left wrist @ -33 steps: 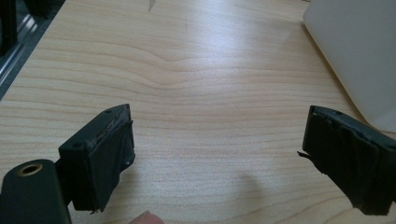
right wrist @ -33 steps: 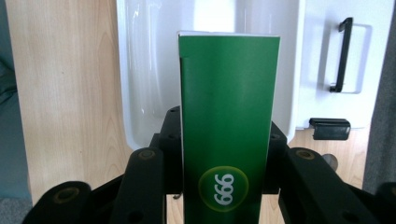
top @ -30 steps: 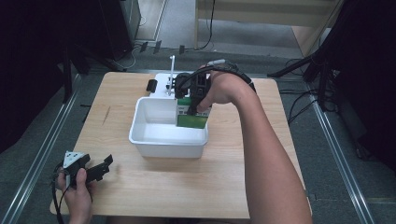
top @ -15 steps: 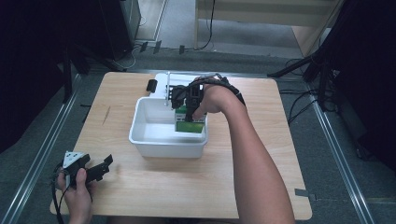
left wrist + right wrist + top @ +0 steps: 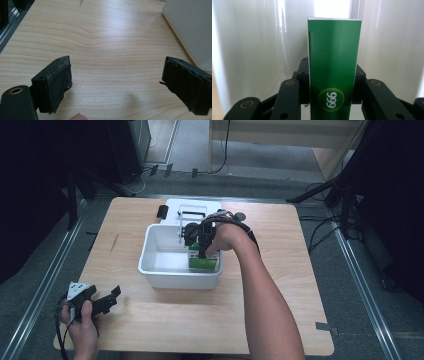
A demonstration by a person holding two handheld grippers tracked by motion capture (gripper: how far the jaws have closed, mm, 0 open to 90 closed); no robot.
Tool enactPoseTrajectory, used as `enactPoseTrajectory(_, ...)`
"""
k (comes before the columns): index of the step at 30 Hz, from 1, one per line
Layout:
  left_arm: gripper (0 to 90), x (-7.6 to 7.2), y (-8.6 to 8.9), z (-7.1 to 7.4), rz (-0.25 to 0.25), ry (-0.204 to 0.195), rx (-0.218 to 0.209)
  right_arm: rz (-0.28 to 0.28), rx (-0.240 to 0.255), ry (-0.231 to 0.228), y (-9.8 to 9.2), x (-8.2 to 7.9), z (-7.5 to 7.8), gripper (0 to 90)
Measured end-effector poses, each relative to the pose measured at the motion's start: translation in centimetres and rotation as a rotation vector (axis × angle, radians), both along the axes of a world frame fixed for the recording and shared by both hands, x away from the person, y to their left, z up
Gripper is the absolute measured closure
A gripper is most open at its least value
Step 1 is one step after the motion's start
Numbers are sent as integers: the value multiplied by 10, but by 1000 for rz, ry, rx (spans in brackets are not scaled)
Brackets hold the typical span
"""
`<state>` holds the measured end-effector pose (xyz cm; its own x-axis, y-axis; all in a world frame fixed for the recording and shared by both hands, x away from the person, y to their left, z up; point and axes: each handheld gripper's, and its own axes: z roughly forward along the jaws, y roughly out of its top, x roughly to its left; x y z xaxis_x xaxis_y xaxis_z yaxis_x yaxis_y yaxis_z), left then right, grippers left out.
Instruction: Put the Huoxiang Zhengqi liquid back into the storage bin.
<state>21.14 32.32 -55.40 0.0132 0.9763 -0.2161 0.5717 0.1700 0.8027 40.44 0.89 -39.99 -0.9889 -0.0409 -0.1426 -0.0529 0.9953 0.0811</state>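
Observation:
A green box (image 5: 202,261) with a round yellow-ringed mark is inside the white bin (image 5: 165,275), at its right end. My right gripper (image 5: 199,251) is shut on this green box (image 5: 334,72) and reaches down into the bin; the bin's white walls (image 5: 249,50) surround the box. My left gripper (image 5: 102,302) rests low over the table near its front left corner, held by a hand. Its jaws stand wide apart over bare wood in the left gripper view, with one pad (image 5: 58,83) at the left and nothing between them.
Behind the bin lies a white tray (image 5: 192,209) with a small frame on it, and a small black object (image 5: 162,211) beside it. The bin's corner (image 5: 192,27) shows at the upper right of the left gripper view. A grey tape strip (image 5: 323,326) marks the table's front right.
My right gripper has sunk with the green box from above the bin's rim down into the bin. The left hand has kept still.

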Motion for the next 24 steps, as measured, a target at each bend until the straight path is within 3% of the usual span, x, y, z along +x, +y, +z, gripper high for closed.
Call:
enactPoseTrajectory(8,96,0,0,0,0,-1,0,-16,28,11,2,-1,-5,605)
enactPoseTrajectory(12,96,0,0,0,0,1,0,-39,53,14,3,-1,-2,486)
enactPoseTrajectory(16,96,0,0,0,0,1,1,-96,89,39,-1,-3,4,359)
enactPoseTrajectory(19,96,0,0,0,-4,4,5,-107,103,18,-5,-4,12,314)
enactPoseTrajectory(22,96,0,0,0,-7,3,4,-151,154,-28,-13,-6,24,282)
enactPoseTrajectory(24,96,-1,0,0,-9,3,5,-173,186,-33,-18,-7,32,282)
